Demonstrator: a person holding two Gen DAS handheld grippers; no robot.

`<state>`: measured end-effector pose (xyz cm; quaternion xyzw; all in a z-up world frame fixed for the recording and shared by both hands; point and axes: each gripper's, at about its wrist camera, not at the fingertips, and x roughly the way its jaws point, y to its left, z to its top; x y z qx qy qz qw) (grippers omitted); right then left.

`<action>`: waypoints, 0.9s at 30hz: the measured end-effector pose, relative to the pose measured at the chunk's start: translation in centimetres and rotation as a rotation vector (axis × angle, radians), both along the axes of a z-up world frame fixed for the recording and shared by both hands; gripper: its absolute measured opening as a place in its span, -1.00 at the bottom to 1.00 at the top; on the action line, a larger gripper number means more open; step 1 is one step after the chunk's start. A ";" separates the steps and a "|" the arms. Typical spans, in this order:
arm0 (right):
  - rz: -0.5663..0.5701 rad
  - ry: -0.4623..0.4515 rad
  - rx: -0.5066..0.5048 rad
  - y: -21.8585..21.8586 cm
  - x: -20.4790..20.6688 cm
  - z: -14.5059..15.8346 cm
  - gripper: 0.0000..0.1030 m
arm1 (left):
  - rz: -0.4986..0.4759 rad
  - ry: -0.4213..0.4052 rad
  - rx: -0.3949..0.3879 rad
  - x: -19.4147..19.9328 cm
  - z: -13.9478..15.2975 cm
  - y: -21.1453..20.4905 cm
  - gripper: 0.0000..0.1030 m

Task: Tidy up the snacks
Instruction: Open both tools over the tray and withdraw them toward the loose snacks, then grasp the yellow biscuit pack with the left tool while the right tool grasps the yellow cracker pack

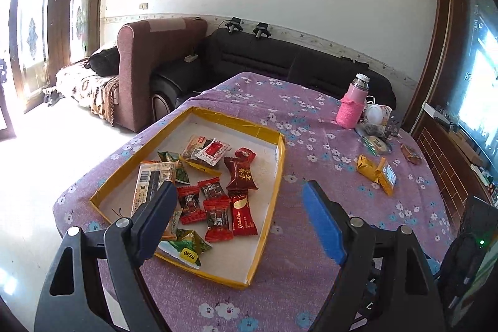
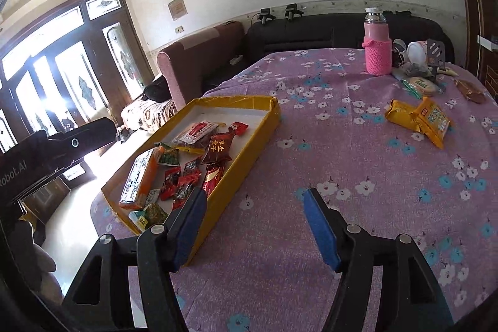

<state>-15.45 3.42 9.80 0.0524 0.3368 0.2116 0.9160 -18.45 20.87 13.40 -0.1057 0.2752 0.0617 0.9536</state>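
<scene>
**Both tools spread above the snack tray**

From my left camera I see the left tool (image 1: 239, 201) spread wide and pinching nothing, its left finger over the tray (image 1: 281, 154) and its right finger over the bare cloth of the surface (image 1: 311, 238). The one yellow-rimmed tray lies on the left part of the surface and holds the gathered snacks: I count one long barcode pack (image 1: 152, 182), three small red-and-black candies (image 1: 218, 218), one taller red bar (image 1: 244, 215), one dark red candy (image 1: 241, 173), and several more wrappers, some green, that overlap too much for a firm count. Further right, loose on the cloth and well apart from the tray, lie two yellow packs (image 1: 376, 173) touching each other. Beyond them stands one pink bottle (image 1: 353, 108), with a small cluster of items just beside it.

From my right camera the right tool (image 2: 253, 204) is likewise spread and empty, its left finger over the tray's near corner.
</scene>
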 end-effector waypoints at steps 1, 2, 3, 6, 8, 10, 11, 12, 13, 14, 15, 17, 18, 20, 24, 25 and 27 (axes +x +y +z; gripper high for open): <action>-0.001 -0.004 0.003 -0.2 -0.2 0.1 0.31 | -0.003 -0.005 0.007 -0.2 0.2 -0.3 0.61; -0.003 -0.007 0.005 -0.4 -0.4 0.2 0.32 | -0.006 -0.008 0.013 -0.4 0.3 -0.6 0.61; -0.006 -0.008 0.009 -0.6 -0.6 0.1 0.33 | -0.010 -0.009 0.016 -0.5 0.4 -0.8 0.61; -0.012 0.002 0.016 -1.0 -0.7 0.0 0.34 | -0.021 -0.011 0.023 -0.5 0.5 -1.4 0.61; -0.016 0.008 0.019 -1.3 -0.6 -0.2 0.34 | -0.031 -0.010 0.027 -0.4 0.5 -1.9 0.61; -0.020 0.013 0.022 -1.5 -0.3 -0.4 0.34 | -0.046 -0.003 0.028 -0.2 0.3 -2.2 0.61; -0.022 0.016 0.023 -1.7 -0.2 -0.5 0.35 | -0.060 0.003 0.023 0.0 0.1 -2.4 0.61; -0.024 0.021 0.026 -2.0 0.0 -0.7 0.35 | -0.075 0.010 0.016 0.3 -0.1 -2.5 0.61; -0.024 0.026 0.028 -2.3 0.2 -0.8 0.35 | -0.090 0.017 0.010 0.5 -0.4 -2.6 0.61; -0.028 0.030 0.025 -2.8 0.5 -1.0 0.35 | -0.104 0.023 0.002 0.7 -0.6 -2.6 0.61; -0.038 0.031 0.015 -3.5 0.8 -1.2 0.36 | -0.122 0.028 -0.008 1.0 -0.8 -2.7 0.61; -0.084 0.034 -0.011 -5.6 1.7 -1.5 0.36 | -0.151 0.038 -0.027 1.6 -1.3 -2.9 0.61; -0.116 0.043 -0.018 -7.0 2.3 -1.7 0.36 | -0.161 0.044 -0.035 1.9 -1.6 -3.0 0.61; -0.195 0.078 -0.010 -10.4 3.9 -2.0 0.37 | -0.192 0.059 -0.058 2.8 -2.3 -3.3 0.61; -0.355 0.170 0.071 -17.8 7.9 -2.4 0.37 | -0.245 0.086 -0.103 4.5 -3.5 -3.9 0.61; -0.384 0.187 0.091 -19.2 9.0 -2.5 0.38 | -0.256 0.095 -0.110 4.9 -3.7 -4.0 0.61; -0.424 0.214 0.113 -21.2 11.5 -2.6 0.41 | -0.269 0.109 -0.118 5.4 -4.2 -4.3 0.61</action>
